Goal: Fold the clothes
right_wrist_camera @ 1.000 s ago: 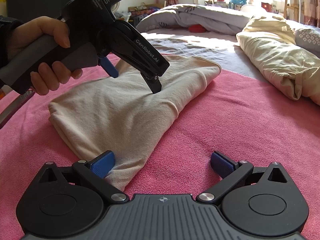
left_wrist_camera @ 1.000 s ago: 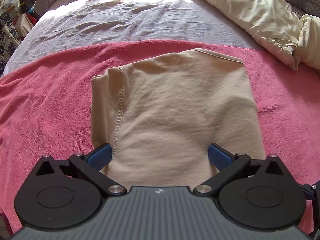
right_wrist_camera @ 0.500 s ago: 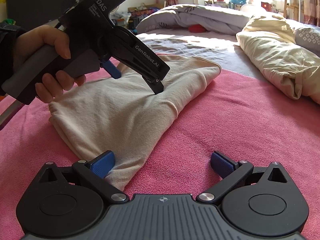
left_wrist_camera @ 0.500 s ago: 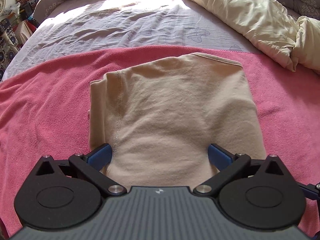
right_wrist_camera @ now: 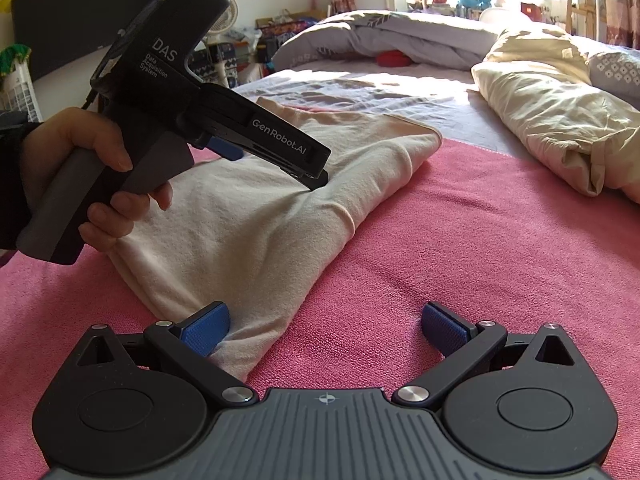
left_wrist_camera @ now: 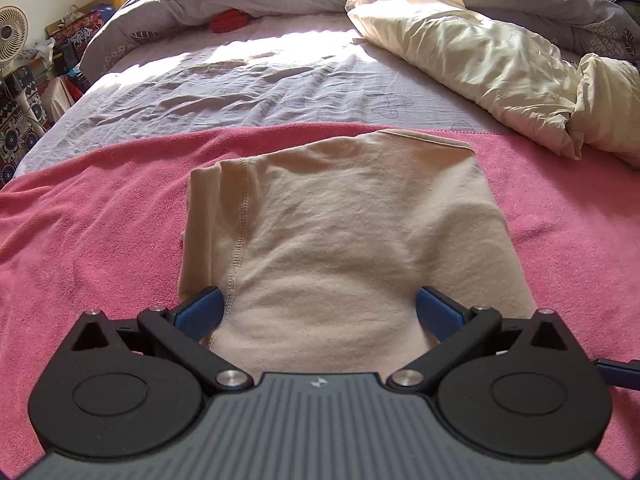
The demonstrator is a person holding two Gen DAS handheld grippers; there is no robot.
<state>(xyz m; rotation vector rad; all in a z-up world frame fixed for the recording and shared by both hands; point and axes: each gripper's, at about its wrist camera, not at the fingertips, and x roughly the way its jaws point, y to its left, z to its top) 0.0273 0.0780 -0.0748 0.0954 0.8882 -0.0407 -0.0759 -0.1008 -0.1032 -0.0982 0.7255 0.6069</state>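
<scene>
A folded beige garment (left_wrist_camera: 340,232) lies on a pink towel (left_wrist_camera: 92,216) spread on the bed. My left gripper (left_wrist_camera: 318,314) is open and empty, its blue pads spread over the garment's near end. In the right wrist view the garment (right_wrist_camera: 248,232) lies at centre left, and the left gripper (right_wrist_camera: 276,164) slants down with one finger touching the cloth. My right gripper (right_wrist_camera: 324,330) is open and empty, low over the towel (right_wrist_camera: 460,248), its left pad (right_wrist_camera: 206,328) at the garment's near corner.
A cream duvet (left_wrist_camera: 492,64) lies bunched at the right of the bed. A grey quilt (left_wrist_camera: 224,12) and a red item (left_wrist_camera: 230,20) lie at the far end. The grey sheet (left_wrist_camera: 240,92) spreads beyond the towel. A fan (left_wrist_camera: 10,36) and clutter stand to the left of the bed.
The left gripper has tilted up and lowered, so more of the far bed shows, and its finger now touches the garment. The right gripper has not moved.
</scene>
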